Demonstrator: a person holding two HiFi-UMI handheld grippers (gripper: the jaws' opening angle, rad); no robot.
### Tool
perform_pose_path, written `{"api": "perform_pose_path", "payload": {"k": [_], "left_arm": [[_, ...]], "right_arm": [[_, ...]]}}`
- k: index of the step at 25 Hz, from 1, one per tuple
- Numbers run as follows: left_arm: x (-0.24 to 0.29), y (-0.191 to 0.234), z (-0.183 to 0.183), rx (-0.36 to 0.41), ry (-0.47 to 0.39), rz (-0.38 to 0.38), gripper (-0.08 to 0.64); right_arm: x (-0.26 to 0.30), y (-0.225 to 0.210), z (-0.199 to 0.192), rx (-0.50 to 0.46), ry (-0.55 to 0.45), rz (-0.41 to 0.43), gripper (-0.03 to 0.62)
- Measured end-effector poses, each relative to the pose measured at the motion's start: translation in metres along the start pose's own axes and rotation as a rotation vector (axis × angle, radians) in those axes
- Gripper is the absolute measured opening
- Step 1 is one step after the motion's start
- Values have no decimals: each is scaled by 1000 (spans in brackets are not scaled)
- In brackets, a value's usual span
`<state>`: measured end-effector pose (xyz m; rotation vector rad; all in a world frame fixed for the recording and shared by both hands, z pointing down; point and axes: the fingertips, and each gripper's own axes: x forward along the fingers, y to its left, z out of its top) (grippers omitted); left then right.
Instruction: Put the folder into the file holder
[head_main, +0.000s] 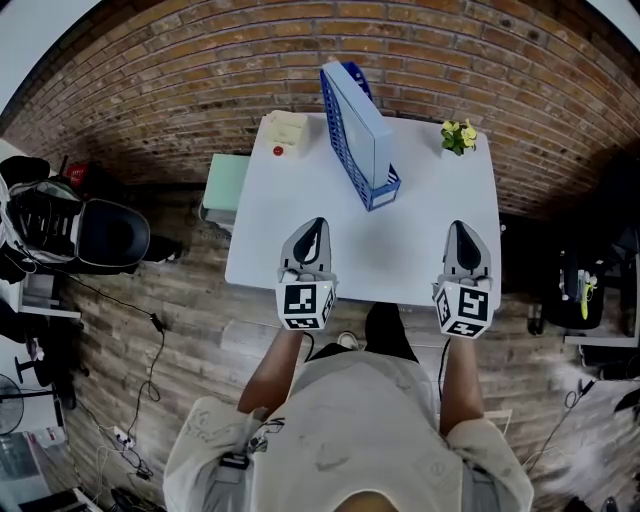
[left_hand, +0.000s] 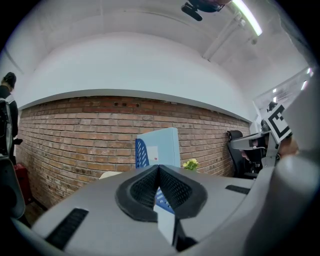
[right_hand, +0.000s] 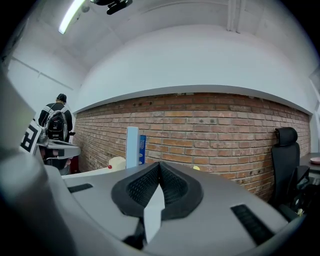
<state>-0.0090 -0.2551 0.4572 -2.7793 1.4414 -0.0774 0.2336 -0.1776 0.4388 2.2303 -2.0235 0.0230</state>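
Brickwork (head_main: 200, 80) is seen behind a white table (head_main: 300, 235), which stands on a wooden plank floor (head_main: 150, 400). A pale green cabinet (head_main: 226, 185) is set just beside the table's left edge. Toward the far middle of the table a blue mesh file holder (head_main: 338, 125) is stood upright, and the light blue folder (head_main: 366, 130) is already lodged inside it, on edge, rising above the holder's rim. Both grippers are held over the near edge of the table, well apart from the holder and from each other. The left gripper (head_main: 315, 224) is seen with its jaws pressed together and nothing between them. The right gripper (head_main: 459, 227) is likewise closed and empty. A beige pad (head_main: 286, 130) is laid at the far left corner, a small yellow-flowered plant (head_main: 459, 136) is placed at the far right corner, and a tiny red object (head_main: 278, 151) is seen just beside the pad.
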Motion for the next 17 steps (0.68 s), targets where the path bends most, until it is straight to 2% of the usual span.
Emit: {"api": "perform_pose_path", "payload": {"k": [12, 17], "left_arm": [[2, 1, -4, 3, 14, 13, 14], [7, 2, -8, 19, 22, 26, 14]], "right_arm": [[9, 1, -4, 3, 6, 9, 18], [13, -2, -2, 8, -24, 3, 18]]}}
